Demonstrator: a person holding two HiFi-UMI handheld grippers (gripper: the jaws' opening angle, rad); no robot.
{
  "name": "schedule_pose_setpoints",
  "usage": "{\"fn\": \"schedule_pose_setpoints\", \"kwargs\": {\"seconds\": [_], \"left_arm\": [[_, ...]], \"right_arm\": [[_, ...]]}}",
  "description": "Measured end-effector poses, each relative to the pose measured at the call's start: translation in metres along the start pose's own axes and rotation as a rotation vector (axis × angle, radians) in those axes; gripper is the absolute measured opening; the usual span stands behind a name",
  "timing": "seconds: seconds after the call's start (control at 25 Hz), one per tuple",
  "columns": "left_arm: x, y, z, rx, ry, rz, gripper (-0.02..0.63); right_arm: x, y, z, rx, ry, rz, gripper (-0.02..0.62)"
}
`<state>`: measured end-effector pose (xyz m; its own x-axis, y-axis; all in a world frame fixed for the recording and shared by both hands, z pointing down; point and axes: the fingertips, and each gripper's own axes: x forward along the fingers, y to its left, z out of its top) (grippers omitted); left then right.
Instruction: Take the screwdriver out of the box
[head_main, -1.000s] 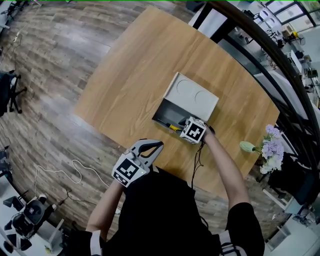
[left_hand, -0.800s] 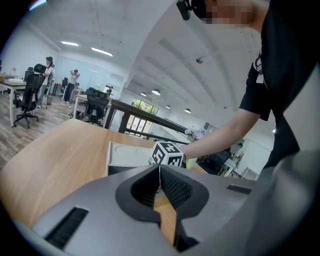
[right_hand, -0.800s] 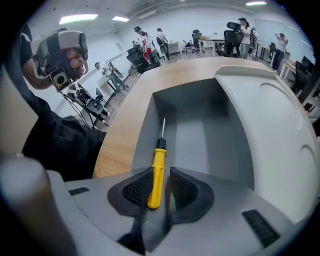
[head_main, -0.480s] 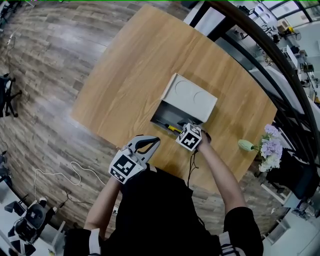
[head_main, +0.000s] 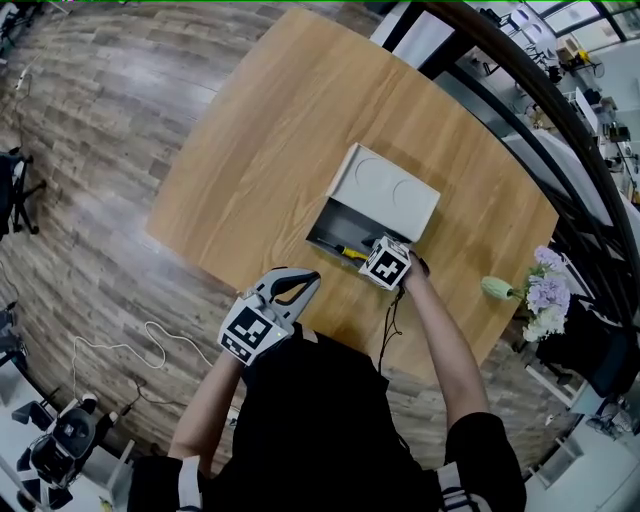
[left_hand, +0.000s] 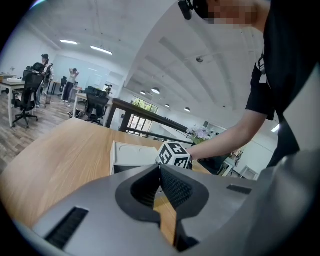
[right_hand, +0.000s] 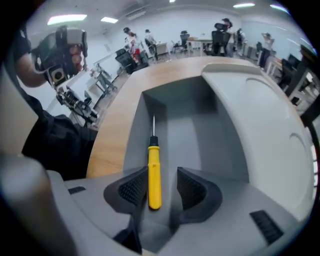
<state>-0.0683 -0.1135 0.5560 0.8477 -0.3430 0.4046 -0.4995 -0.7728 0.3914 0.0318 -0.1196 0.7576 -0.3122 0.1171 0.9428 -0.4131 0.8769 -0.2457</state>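
A yellow-handled screwdriver (right_hand: 154, 175) lies in the open grey box (right_hand: 200, 130), its shaft pointing away from me. My right gripper (right_hand: 162, 181) points steeply down into the box and its jaws are opening. The handle lies between the pads, close against the left one, with a gap to the right one. In the head view the right gripper (head_main: 385, 263) covers the box's (head_main: 385, 190) near end, and a bit of the screwdriver (head_main: 349, 252) shows beside it. My left gripper (head_main: 300, 285) hangs over the table's near edge, shut and empty.
The box's lid (head_main: 390, 185) lies folded back behind it on the wooden table (head_main: 270, 130). A vase of flowers (head_main: 540, 300) stands at the table's right end. A dark railing (head_main: 530, 90) runs behind the table. A cable (head_main: 150, 345) lies on the floor.
The right gripper stays over the box's near end with its cube rolled slightly. The left gripper has shifted a little along the table's near edge.
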Motion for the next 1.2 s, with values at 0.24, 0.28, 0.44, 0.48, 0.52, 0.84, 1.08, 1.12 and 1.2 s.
{"fn": "schedule_pose_setpoints", "kwargs": {"seconds": [0.24,0.28,0.44,0.48,0.52,0.84,1.08,1.12,1.2], "left_arm": [[-0.002,-0.001,-0.001,-0.008,-0.007,0.014,0.025],[-0.001,-0.001,0.000,-0.009,-0.010,0.016,0.025],[-0.003,0.001,-0.001,-0.007,-0.016,0.027,0.025],[-0.004,0.003,-0.001,-0.006,-0.017,0.031,0.025],[-0.005,0.004,-0.001,-0.007,-0.019,0.034,0.025],[-0.007,0.003,0.007,0.009,-0.019,0.050,0.025],[-0.005,-0.003,0.016,0.039,-0.018,0.056,0.025],[-0.005,-0.005,0.017,0.044,-0.017,0.057,0.025],[-0.005,-0.008,0.020,0.050,-0.014,0.060,0.025]], "right_arm": [[0.001,-0.003,-0.003,-0.210,0.098,-0.092,0.167],[0.001,-0.004,-0.003,-0.200,0.074,-0.118,0.159],[0.003,-0.005,-0.006,-0.157,-0.002,-0.191,0.135],[0.004,-0.005,-0.006,-0.156,-0.007,-0.198,0.130],[0.004,-0.004,-0.005,-0.160,-0.008,-0.201,0.126],[0.004,-0.002,-0.003,-0.189,-0.013,-0.206,0.083],[-0.004,-0.005,0.002,-0.173,-0.066,-0.234,0.081],[-0.008,-0.006,0.005,-0.160,-0.085,-0.239,0.081],[-0.019,-0.007,0.010,-0.146,-0.118,-0.254,0.081]]}}
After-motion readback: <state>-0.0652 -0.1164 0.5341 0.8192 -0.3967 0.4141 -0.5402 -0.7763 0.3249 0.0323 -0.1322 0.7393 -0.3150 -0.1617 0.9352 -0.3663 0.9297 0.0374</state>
